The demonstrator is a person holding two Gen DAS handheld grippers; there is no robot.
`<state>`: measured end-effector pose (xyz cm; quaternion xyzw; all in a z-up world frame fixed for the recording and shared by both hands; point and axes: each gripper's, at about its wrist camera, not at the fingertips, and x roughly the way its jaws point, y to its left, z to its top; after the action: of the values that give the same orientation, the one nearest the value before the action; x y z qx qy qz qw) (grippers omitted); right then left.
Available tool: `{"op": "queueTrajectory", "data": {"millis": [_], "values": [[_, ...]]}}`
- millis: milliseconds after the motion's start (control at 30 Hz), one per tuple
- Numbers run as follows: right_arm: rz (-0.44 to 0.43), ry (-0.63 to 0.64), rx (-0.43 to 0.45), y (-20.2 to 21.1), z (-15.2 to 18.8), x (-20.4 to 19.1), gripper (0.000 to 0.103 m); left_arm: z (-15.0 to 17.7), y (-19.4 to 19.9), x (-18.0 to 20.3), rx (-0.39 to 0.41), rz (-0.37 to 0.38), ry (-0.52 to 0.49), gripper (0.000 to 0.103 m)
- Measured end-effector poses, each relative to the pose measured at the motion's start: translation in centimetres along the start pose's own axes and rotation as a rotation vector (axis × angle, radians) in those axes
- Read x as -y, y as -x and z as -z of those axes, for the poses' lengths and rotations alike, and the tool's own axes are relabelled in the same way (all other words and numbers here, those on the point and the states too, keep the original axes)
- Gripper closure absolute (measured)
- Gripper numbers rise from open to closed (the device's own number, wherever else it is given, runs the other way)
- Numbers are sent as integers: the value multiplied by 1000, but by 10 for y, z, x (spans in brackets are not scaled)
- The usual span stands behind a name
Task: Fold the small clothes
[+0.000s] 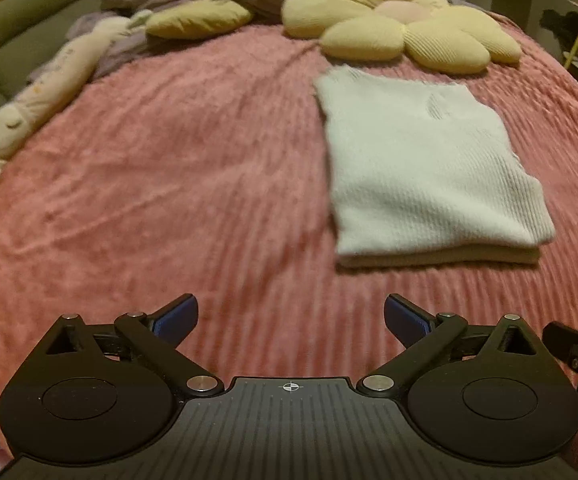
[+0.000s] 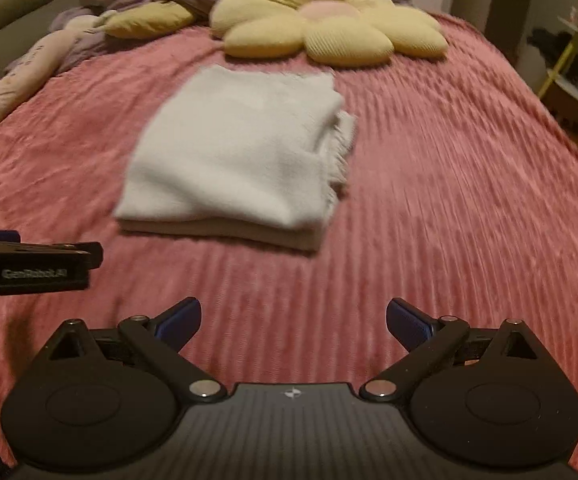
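A folded white knit garment (image 1: 429,168) lies flat on the ribbed pink bedspread (image 1: 169,184), its far edge just short of the yellow flower-shaped cushion (image 1: 401,28). Wide bare bedspread stretches to the garment's left and between its near folded edge and both grippers. The left gripper (image 1: 291,316) has its blue-padded fingers (image 1: 179,316) spread wide, holding nothing, raised above the bedspread. The right gripper (image 2: 293,318) is likewise wide open and empty, level beside the left.
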<state>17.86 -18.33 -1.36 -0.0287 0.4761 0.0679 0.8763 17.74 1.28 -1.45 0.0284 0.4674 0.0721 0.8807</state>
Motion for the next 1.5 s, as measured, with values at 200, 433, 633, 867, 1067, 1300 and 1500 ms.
{"op": "queueTrajectory", "data": {"millis": [200,433,633,867,1067,1300,1500], "values": [[7,-6,30,20,-15,-17,4,-3,15,-8,2,24,12,0],[38,-45,6,26,-23,-17,4,-3,23,-2,15,17,-13,0],[50,-46,15,30,-23,-18,4,-1,27,-2,24,28,-9,0],[53,-43,22,35,-26,-21,4,0,29,-2,33,32,-12,0],[57,-45,29,38,-26,-20,4,0,31,-1,37,32,-7,0],[61,-49,40,42,-26,-19,4,0,32,-2,40,33,-6,0],[69,-43,47,44,-28,-19,4,0,34,-3,44,34,0,0]]}}
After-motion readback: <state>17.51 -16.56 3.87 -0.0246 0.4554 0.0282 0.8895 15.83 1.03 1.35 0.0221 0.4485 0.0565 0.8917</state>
